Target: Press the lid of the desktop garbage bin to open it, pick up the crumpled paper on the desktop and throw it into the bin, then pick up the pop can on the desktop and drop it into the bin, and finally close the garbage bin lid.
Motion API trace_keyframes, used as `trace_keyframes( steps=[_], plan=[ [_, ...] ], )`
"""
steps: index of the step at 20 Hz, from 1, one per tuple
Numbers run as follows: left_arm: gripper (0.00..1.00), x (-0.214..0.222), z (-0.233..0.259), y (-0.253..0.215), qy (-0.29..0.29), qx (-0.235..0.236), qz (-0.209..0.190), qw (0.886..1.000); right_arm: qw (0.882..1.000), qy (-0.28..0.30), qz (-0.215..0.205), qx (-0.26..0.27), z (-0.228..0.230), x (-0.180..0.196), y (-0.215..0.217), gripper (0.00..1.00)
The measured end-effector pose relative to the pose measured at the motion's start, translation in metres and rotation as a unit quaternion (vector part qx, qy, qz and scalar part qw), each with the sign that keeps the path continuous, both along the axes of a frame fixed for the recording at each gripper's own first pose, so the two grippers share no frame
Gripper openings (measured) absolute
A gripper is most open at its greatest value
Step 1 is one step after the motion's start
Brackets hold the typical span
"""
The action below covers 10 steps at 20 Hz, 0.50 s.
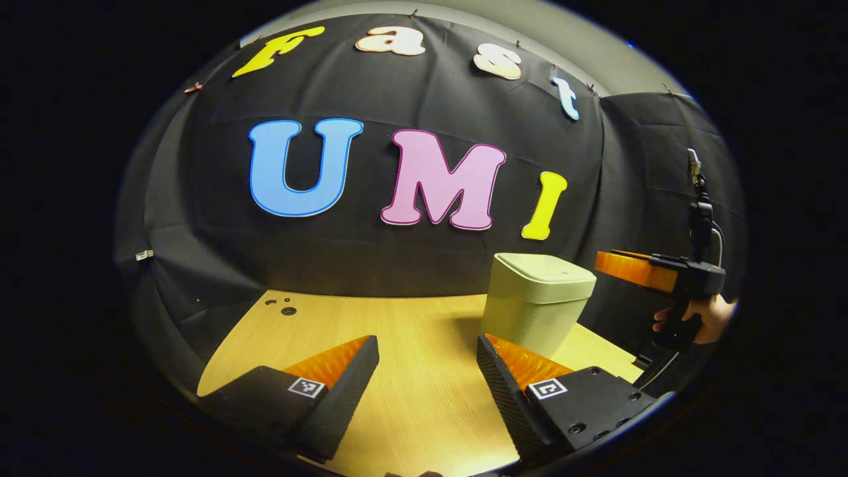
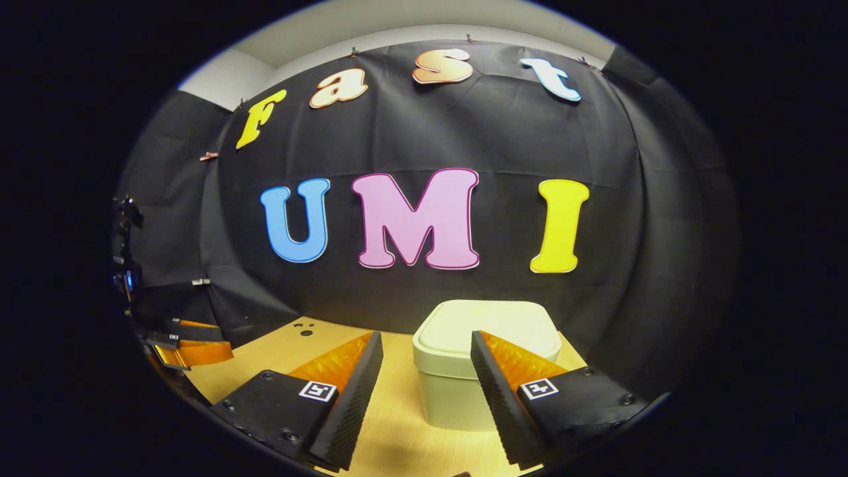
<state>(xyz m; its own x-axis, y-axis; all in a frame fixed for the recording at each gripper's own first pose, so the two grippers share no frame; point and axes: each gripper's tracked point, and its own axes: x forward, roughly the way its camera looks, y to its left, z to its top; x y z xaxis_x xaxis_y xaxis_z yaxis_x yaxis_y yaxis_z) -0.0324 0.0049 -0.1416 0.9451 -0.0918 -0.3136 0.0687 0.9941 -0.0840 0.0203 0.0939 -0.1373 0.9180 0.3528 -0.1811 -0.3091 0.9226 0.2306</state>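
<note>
A black cloth wall (image 2: 464, 132) hangs in soft folds across the back of the booth, pinned along its top edge by small clips. Above the cloth runs a strip of pale, plain wall (image 2: 371, 26). More black cloth closes in both sides. Below stands a light wooden tabletop with fine grain (image 1: 411, 331), brightly lit from above, with a few small dark round holes (image 1: 285, 308) near its far left corner.
</note>
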Motion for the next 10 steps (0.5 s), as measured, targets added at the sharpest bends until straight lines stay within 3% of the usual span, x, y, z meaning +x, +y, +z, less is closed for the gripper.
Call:
trace_keyframes(
  steps=[10],
  plan=[
    [0.96, -0.006, 0.006, -0.007, -0.011, 0.012, 0.002, 1.0, 1.0, 0.022, 0.005, 0.001, -0.019, -0.048, 0.012, 0.85]
  ],
)
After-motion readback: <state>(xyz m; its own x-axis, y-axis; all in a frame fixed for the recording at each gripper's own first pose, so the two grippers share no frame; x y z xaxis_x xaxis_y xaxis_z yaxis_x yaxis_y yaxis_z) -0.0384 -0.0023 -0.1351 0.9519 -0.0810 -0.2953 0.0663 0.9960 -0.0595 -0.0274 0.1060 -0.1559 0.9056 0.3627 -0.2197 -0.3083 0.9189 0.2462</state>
